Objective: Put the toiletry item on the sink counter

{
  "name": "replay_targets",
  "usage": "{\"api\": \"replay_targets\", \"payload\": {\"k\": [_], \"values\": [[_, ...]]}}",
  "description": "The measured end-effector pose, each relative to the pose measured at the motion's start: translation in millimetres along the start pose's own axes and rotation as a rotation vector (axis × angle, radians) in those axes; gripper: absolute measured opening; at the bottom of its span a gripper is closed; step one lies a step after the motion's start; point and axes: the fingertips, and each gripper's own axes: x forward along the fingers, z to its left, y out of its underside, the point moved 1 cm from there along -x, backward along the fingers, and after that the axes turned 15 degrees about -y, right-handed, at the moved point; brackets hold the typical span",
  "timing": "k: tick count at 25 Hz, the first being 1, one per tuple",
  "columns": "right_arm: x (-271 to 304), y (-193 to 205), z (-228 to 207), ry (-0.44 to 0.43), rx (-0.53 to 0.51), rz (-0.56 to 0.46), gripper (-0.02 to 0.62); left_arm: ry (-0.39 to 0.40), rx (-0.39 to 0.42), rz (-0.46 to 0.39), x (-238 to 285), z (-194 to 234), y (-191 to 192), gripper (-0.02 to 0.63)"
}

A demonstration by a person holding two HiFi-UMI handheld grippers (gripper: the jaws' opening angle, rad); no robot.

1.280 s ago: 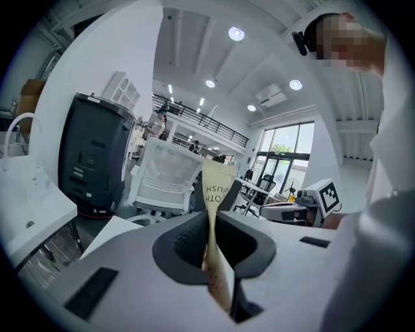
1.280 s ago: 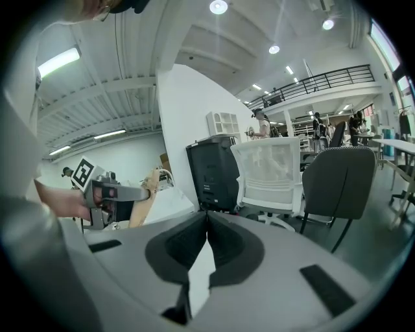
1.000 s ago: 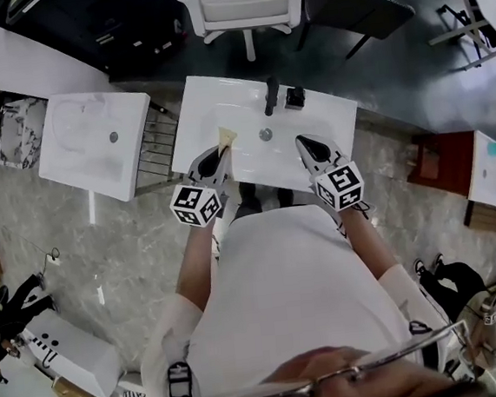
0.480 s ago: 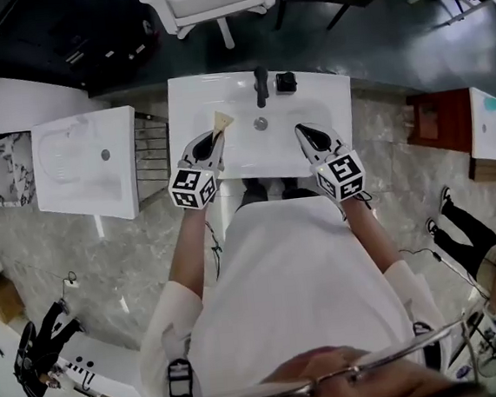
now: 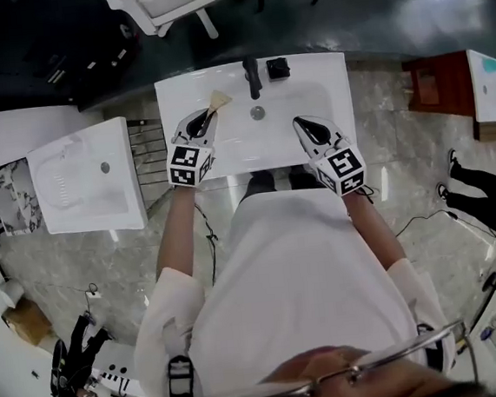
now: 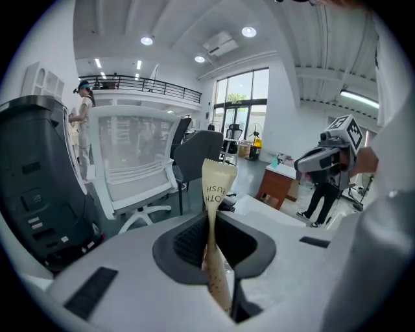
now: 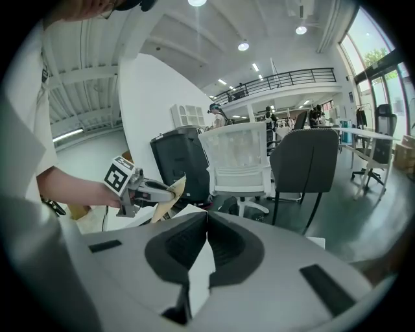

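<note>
Nearest, the one right gripper [image 7: 206, 219] had its jaws pressed together, empty, right of the faucet [image 5: 252, 78]. The one left gripper [image 5: 206, 119] pinched one toothbrush packet [image 6: 217, 185], lengthwise toward the faucet, over the tabletop [image 5: 329, 65].

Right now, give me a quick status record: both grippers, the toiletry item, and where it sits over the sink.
left gripper: shut on tan packet
right gripper: shut, nothing between jaws, above sink front right
tan packet: sticks out past jaws, over sink's back-left rim, left of faucet
released on counter: no
</note>
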Motion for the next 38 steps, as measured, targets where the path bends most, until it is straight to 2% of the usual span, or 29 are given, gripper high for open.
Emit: {"api": "replay_targets", "payload": {"k": [7, 16, 25, 33, 38], "values": [[2.2, 4.1, 1.7, 0.036, 0.042, -0.012, 0.006, 0.06, 0.205, 0.076, 48.3, 14.3, 16.4, 0.029], [5.1, 10.3, 0.8, 0.079, 0.085, -0.026, 0.006, 0.155, 0.478, 0.218, 115.9, 21.4, 63.0, 0.029], [8.6, 11.2, 1.9, 0.098, 0.129, -0.058, 0.006, 0.234, 0.6, 0.346, 168.7, 29.8, 95.9, 0.029], [7.0, 15.6, -0.9, 0.121, 0.152, -0.046, 0.006, 0.302, 0.706, 0.443, 191.0, 31.1, 128.0, 0.029], [12.2, 21.4, 1.3, 0.115, 0.158, -0.029, 0.006, 0.29, 0.77, 0.467, 204.2, 29.4, 136.3, 0.029]]}}
